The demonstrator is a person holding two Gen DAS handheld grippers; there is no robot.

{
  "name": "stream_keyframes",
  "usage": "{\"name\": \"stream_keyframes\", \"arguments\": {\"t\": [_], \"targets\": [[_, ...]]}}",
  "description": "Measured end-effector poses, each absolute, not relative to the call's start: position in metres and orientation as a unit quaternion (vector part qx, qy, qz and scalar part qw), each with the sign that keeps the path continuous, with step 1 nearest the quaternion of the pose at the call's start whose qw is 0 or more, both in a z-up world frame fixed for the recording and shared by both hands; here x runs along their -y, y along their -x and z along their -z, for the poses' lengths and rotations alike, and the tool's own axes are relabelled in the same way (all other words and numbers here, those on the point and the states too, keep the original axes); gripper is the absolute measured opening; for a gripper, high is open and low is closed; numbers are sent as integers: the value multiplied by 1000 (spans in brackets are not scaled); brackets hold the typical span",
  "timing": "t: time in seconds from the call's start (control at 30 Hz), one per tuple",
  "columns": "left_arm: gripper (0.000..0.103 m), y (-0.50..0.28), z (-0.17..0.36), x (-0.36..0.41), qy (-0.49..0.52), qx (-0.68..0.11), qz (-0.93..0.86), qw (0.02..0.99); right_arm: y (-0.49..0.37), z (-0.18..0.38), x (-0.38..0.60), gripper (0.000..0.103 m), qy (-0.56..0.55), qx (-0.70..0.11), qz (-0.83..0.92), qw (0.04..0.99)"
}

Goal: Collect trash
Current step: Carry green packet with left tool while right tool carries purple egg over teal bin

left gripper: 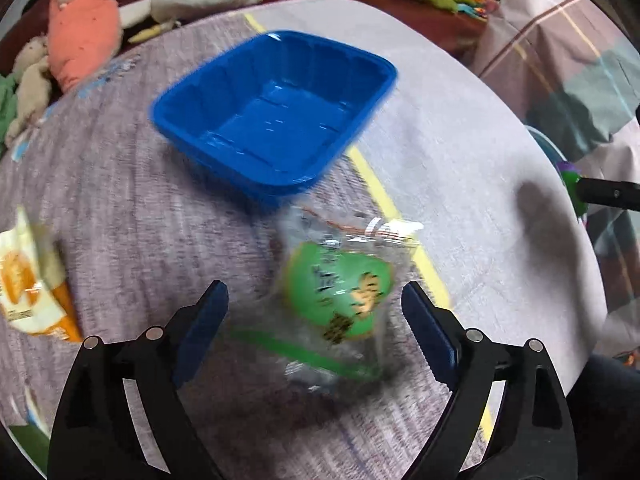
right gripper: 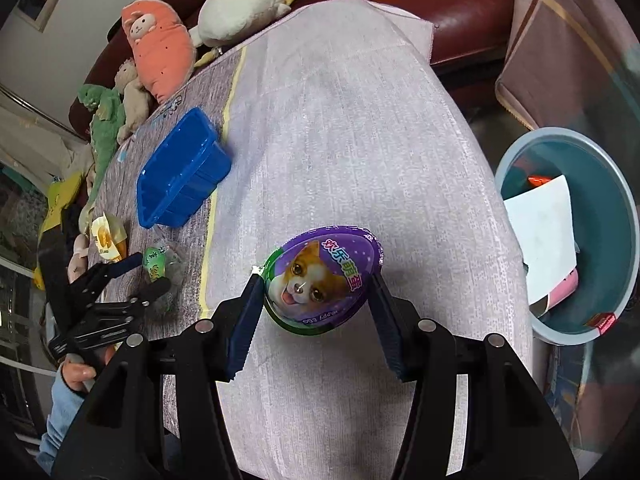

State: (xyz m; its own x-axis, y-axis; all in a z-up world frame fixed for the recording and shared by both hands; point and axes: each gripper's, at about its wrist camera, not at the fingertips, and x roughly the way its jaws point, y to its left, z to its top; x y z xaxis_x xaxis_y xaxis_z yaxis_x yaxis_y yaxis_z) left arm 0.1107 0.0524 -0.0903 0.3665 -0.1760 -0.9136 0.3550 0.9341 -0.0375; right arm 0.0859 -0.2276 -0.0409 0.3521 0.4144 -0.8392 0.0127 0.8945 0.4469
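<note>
living-room setting: table under a pale lilac cloth with a yellow stripe, dark red sofa behind it.

task state, judged: partly done. the round teal bin on the floor, at 3 o'clock in the right wrist view, already holds paper and wrappers.

right gripper is clamped on the purple egg-shaped package, carried above the cloth and not yet over the bin.

left gripper has its jaws spread wide, with the clear wrapper with green label between them, pads not pressing; blurred.

left to collect: that wrapper, the orange-and-white wrapper at 9 o'clock, and probably the empty blue plastic tray at 12 o'clock.

outward: plush toys line the sofa; a plaid cloth at upper right.
</note>
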Motion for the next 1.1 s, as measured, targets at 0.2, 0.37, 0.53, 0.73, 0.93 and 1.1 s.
{"name": "stream_keyframes", "arguments": {"t": [0.2,0.37,0.53,0.73,0.93,1.1], "targets": [[64,-102,91,-49,-65,-535,158,828,-87,46,234,51,-198,-557,-120,798],[63,-91,79,-35,-55,-533,162,828,-86,47,241,51,-207,-551,-122,799],[63,-82,68,-5,-57,-531,188,824,-83,46,257,51,-218,-543,-120,802],[63,-73,59,35,-55,-529,219,818,-74,41,285,51,-234,-527,-111,809],[63,-77,57,97,-87,-526,253,807,-67,35,326,51,-252,-506,-88,820],[63,-87,60,153,-105,-527,285,794,-57,32,370,51,-266,-490,-56,828]]}}
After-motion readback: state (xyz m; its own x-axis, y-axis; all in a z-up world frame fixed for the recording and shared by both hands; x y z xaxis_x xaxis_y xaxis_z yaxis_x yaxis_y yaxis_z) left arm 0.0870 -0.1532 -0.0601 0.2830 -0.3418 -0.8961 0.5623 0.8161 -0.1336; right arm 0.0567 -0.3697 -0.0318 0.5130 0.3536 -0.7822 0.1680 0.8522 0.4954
